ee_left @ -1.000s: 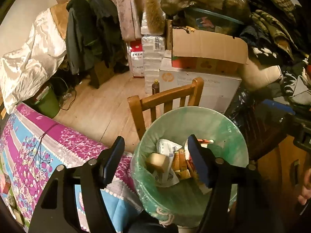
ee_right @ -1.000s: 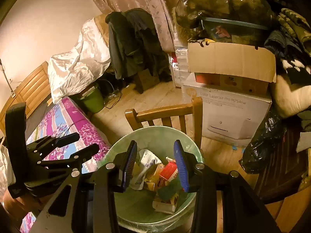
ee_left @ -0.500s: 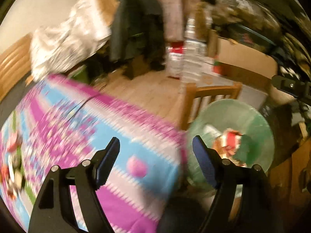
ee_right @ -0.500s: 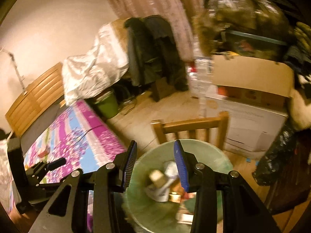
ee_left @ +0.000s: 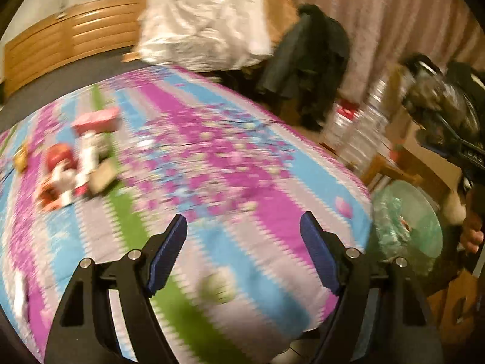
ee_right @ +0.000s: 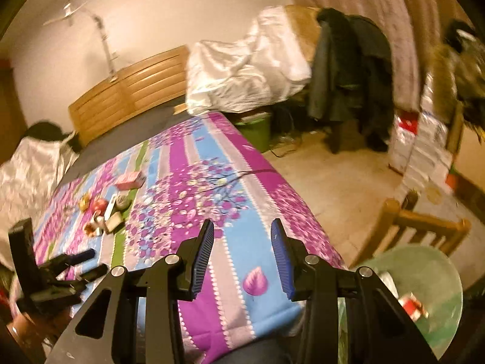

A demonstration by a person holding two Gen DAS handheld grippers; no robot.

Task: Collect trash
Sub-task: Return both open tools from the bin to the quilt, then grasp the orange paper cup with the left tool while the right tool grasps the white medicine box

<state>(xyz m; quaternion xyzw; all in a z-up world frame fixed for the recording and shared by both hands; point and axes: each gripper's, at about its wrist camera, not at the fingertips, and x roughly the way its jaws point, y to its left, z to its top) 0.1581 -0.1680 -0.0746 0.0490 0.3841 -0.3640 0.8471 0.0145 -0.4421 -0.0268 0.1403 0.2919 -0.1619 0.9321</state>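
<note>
Hovering over the purple-and-blue floral bedspread [ee_left: 242,182], the left gripper [ee_left: 242,239] and right gripper [ee_right: 241,253] are both gaping empty, likely freed for another pickup; remaining red-and-white wrapper litter [ee_left: 75,166] is lying well apart from the green-lined round bin [ee_right: 436,288].

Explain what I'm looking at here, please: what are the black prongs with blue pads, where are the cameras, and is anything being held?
These are two hand-held grippers, one in each of a person's hands, each with a fisheye camera looking along its jaws. The left gripper and right gripper both stand open over a flowery bedspread, holding nothing. In the right camera's view the left gripper also appears at lower left. A blurry pile of trash, packets and small boxes, lies farther up the bedspread. The green-lined bin, with trash inside, sits off the bed's corner beside a wooden chair.
</note>
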